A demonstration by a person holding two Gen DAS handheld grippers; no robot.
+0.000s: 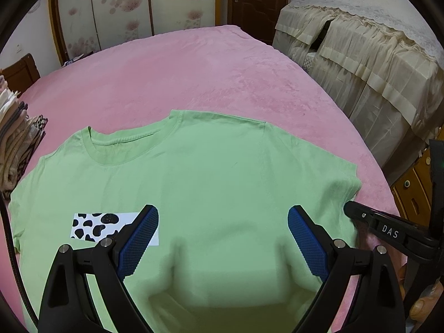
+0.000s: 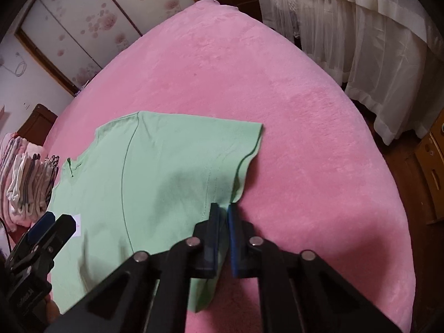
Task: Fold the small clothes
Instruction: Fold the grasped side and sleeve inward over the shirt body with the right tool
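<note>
We've got a light green t-shirt lying flat on the pink blanket, collar at the far side, cow-print patch on the left. Our left gripper hangs over the shirt's middle with its jaws wide apart, nothing in them. Our right gripper is pinched tight on the shirt's right edge, just below the sleeve. Folded clothes stack sits far left.

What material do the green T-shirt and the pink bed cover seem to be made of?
Green T-shirt: probably cotton jersey, matte; it has a ribbed collar, stitched hems and soft creases. Pink bed cover: looks like plush fleece or velvet; the pile is fuzzy and shows lighter and darker brushed patches with a slight sheen.
</note>
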